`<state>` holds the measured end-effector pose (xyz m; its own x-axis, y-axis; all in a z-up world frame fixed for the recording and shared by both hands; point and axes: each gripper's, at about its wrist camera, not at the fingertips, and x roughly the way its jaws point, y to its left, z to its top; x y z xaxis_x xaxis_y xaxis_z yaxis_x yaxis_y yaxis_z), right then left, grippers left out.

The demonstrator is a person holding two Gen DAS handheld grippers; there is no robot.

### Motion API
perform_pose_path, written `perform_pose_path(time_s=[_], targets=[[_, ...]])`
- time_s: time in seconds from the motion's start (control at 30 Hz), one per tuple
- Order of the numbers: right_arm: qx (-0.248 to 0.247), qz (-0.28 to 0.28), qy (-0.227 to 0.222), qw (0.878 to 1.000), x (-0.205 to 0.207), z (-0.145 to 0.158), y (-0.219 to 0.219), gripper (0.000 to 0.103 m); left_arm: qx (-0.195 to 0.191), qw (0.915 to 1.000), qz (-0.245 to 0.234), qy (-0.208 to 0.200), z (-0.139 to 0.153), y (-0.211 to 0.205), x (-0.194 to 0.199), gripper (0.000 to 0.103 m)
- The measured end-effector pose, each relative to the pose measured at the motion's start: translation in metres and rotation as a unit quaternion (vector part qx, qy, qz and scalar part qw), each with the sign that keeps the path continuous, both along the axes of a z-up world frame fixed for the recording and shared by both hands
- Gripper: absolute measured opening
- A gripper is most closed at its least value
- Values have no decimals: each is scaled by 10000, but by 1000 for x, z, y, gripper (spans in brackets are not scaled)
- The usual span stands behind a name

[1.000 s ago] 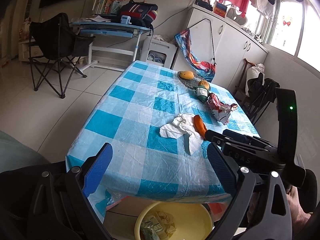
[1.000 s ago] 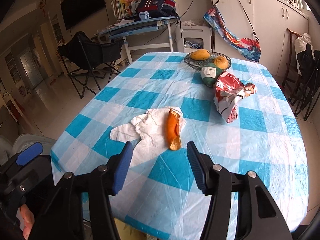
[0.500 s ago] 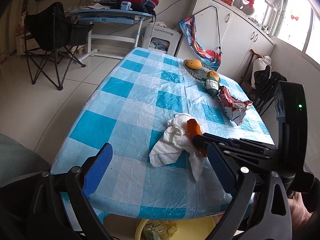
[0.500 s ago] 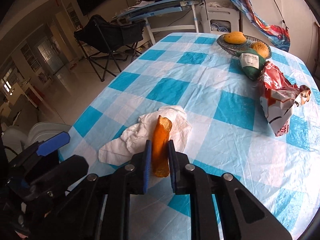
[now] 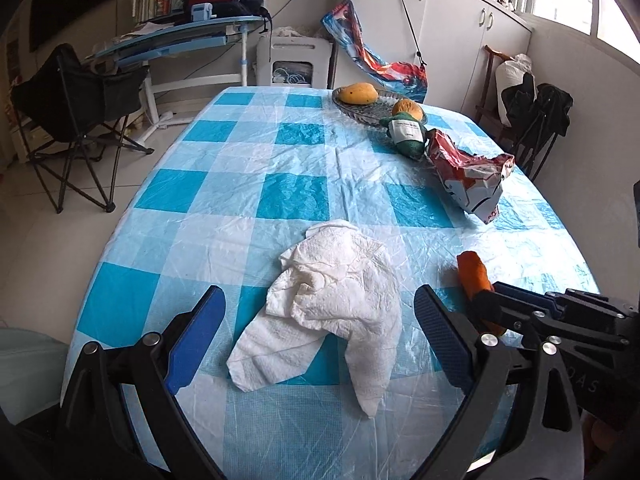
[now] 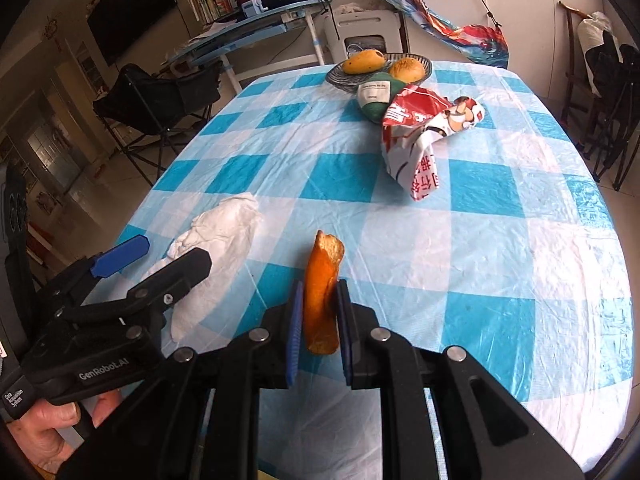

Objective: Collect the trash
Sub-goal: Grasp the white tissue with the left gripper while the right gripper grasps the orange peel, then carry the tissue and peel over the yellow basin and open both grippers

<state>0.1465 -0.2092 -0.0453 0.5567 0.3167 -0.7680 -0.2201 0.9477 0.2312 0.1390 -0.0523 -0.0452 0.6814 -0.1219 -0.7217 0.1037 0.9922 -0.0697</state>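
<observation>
Gripping the orange peel (image 6: 322, 292) in the right tool (image 6: 318, 328), just right of the crumpled tissue (image 5: 336, 300) on the surface (image 5: 240, 184); left tool (image 5: 316, 344) open around the tissue, grab likely next.

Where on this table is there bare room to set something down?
Bare: the far left of the table, beyond the tissue, and the near right corner below the wrapper. Crowded: the far right, where bowl, green packet and wrapper cluster.
</observation>
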Motion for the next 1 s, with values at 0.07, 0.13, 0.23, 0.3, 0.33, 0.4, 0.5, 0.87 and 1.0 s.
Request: perform_pose_path(time_s=[0.07,0.13,0.23,0.3,0.33,0.4,0.5,0.87,1.0], targets=[[-56,-12,-8,10000,-2,-1,-1,18,229,9997,-41,15,-6,-7,2,92],[-28,-25,-39,10000,-3,-1,-2,18,407,9991,-70,-12,-11,-11,4,88],[41,-40,-62,10000,-3,-2,-4,18,504,9985,-179,-105,-10,-14,3,67],[70,-47,-74,9999,0,-2,-4,18,493,9984,-235,-160,-8,-14,4,41],[81,-48,-80,9999,0,-1,-4,18,464,9985,-238,-156,-7,-12,4,24],[116,-44,-96,9999,0,-2,-5,18,300,9993,-209,-110,-5,-6,5,11],[194,-37,-105,9998,-1,-2,-6,18,-255,9997,-54,-3,-4,14,2,8],[410,80,-325,9986,-29,8,3,18,-858,9961,55,-212,7,38,-42,8],[420,70,-345,9985,-41,9,3,18,-835,9961,48,-283,12,39,-56,8]])
